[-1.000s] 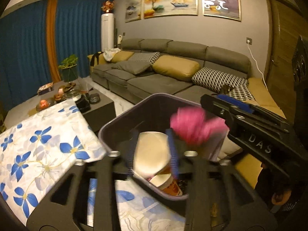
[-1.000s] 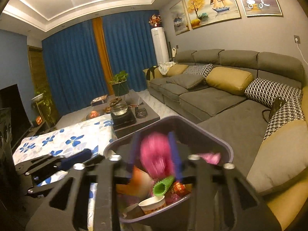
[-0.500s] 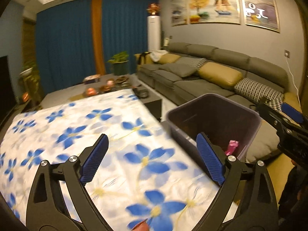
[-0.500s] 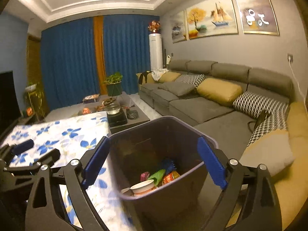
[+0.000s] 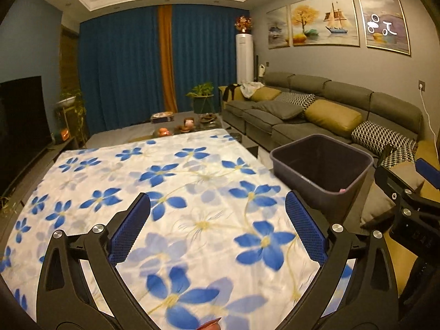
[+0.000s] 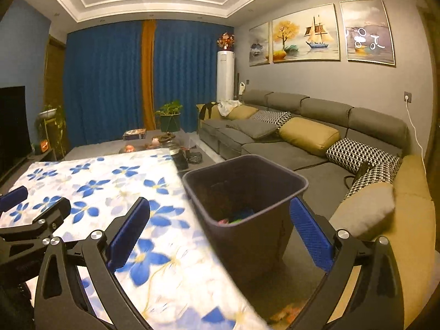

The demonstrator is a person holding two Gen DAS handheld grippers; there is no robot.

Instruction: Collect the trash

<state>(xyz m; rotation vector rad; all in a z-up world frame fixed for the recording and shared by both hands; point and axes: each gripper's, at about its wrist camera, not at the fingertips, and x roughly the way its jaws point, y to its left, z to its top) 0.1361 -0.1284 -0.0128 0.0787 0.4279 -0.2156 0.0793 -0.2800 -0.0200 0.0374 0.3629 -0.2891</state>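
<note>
A dark grey bin (image 5: 330,200) (image 6: 247,247) stands on the floor at the right edge of the table with the blue-flower cloth (image 5: 192,170) (image 6: 96,181). Trash (image 6: 233,218) lies at its bottom, pink and green bits; a pink scrap (image 5: 342,190) shows in the left wrist view. My left gripper (image 5: 217,200) hangs over the cloth, jaws opening, nothing between them. My right gripper (image 6: 220,203) faces the bin from slightly back, jaws opening wide, holding nothing. Each gripper also shows in the other's view, right gripper (image 5: 407,187) and left gripper (image 6: 33,209).
A long grey sofa (image 6: 302,143) with cushions runs behind and right of the bin. A low coffee table (image 6: 170,145) with tea things stands beyond the cloth-covered table. A television (image 5: 22,126) is at far left. A small reddish thing (image 5: 209,326) peeks in at the bottom edge.
Both grippers let go of their items, a pale one and a pink one, over the bin and opened wide. Both then drew back; the left one swung left over the cloth.
</note>
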